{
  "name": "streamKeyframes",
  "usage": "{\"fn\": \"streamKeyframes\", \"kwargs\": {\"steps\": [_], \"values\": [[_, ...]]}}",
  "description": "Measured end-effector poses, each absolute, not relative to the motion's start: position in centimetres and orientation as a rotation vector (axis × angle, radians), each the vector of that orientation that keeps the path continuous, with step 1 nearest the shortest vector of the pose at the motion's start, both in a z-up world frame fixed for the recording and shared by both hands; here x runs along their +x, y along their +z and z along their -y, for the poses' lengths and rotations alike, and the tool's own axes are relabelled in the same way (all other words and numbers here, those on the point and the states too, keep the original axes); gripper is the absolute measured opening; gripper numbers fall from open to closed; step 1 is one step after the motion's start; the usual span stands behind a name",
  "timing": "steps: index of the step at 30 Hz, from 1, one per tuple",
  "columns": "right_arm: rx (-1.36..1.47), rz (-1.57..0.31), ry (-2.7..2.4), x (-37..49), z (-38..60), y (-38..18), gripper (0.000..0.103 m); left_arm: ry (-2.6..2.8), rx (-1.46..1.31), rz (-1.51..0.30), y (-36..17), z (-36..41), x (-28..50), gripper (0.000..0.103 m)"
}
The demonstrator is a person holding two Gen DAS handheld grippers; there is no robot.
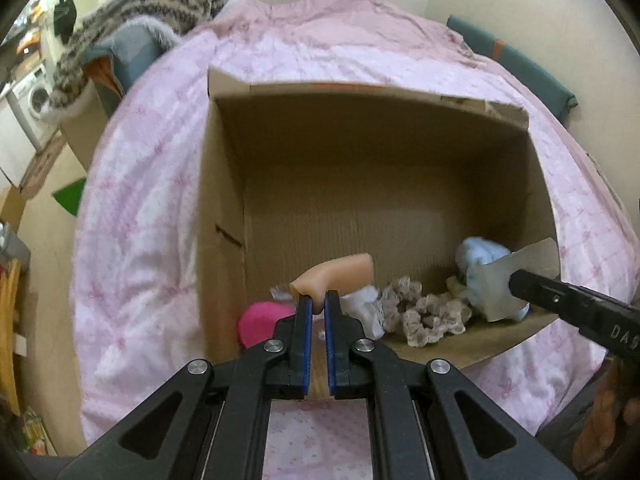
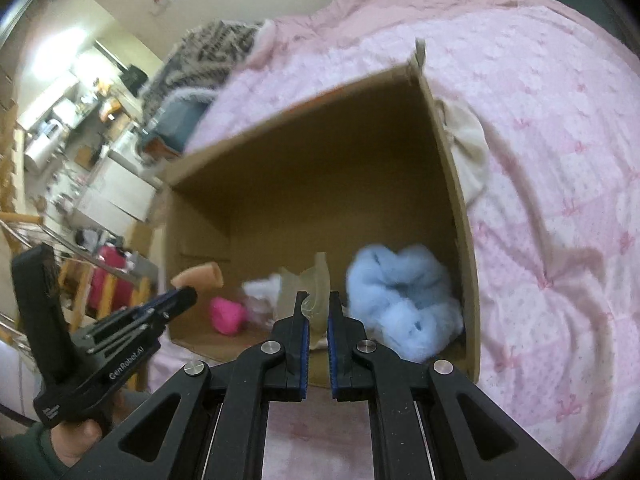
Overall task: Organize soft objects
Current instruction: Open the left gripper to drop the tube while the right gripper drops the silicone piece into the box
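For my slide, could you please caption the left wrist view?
Left gripper shut on a peach soft piece over a cardboard box on a pink quilt.

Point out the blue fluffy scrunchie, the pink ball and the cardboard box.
Blue fluffy scrunchie point(image 2: 400, 304): right wrist view, middle of its fluff.
Pink ball point(image 1: 260, 322): left wrist view, its rounded top.
Cardboard box point(image 1: 360, 152): left wrist view, bare inner back wall.

Before me a pink quilt point(image 1: 168, 184) covers the bed. A striped grey throw point(image 1: 160, 4) lies at its far left corner. Past that edge I see a washing machine point(image 1: 34, 100), beige floor, cream walls.
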State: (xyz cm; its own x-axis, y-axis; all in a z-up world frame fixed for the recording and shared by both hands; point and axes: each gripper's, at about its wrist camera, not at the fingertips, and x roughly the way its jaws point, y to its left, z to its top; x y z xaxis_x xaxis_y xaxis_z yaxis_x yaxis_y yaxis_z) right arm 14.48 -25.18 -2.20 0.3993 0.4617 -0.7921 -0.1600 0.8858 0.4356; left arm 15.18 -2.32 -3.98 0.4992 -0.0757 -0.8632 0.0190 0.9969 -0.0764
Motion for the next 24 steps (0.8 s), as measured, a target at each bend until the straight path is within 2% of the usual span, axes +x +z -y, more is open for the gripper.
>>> {"fn": "streamKeyframes", "kwargs": {"steps": [24], "values": [[0.227, -1.134, 0.427, 15.0, 22.6, -3.4, 0.011, -0.051, -0.009, -1.035, -4.6, 3.0, 14.6, 0.008]]}}
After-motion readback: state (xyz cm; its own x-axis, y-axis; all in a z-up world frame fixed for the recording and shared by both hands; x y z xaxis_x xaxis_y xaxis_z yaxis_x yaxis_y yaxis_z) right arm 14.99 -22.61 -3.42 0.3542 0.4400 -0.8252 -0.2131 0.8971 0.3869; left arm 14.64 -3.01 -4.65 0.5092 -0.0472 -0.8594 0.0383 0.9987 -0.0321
